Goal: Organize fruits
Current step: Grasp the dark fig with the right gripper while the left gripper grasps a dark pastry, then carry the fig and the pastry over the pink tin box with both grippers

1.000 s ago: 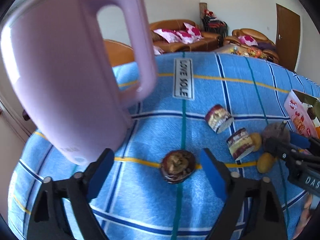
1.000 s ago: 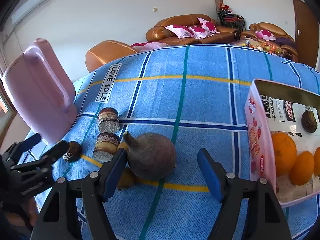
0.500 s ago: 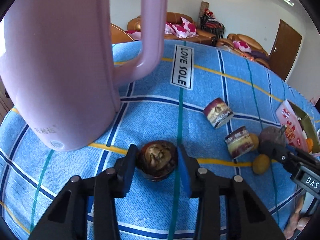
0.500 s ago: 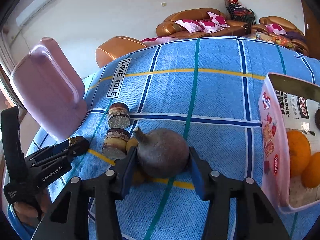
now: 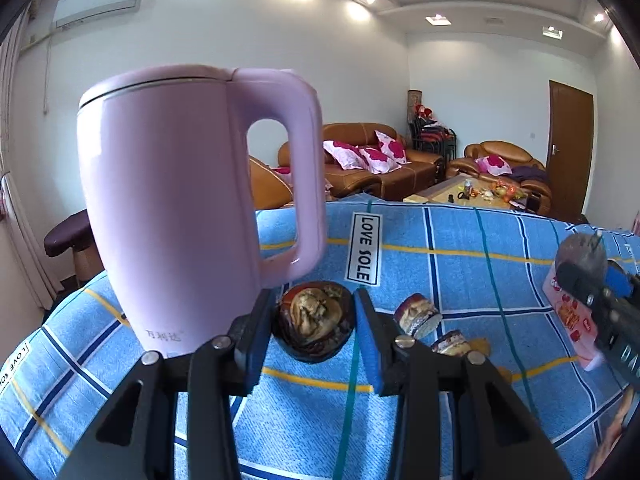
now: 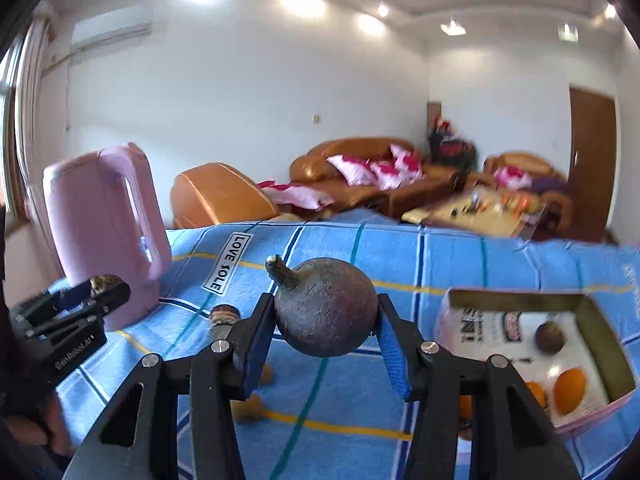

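Note:
My left gripper (image 5: 314,322) is shut on a dark mangosteen (image 5: 314,322) with a dried brown top and holds it above the blue cloth. My right gripper (image 6: 326,322) is shut on a round dark fruit with a stem (image 6: 326,308), lifted off the table. The pink cardboard box (image 6: 600,408) at the right holds oranges (image 6: 570,390) and one dark fruit (image 6: 550,336). In the left wrist view the right gripper (image 5: 592,280) with its fruit hangs near the box (image 5: 568,316). In the right wrist view the left gripper (image 6: 100,292) is at far left.
A tall pink kettle (image 5: 180,216) stands on the blue plaid tablecloth (image 5: 440,248) at the left. Two small wrapped cakes (image 5: 418,316) and yellow-brown small fruits (image 6: 248,408) lie mid-table. Sofas and a coffee table lie beyond the far edge.
Both grippers closed on their fruits and have lifted them off the cloth; the views now tilt up toward the room.

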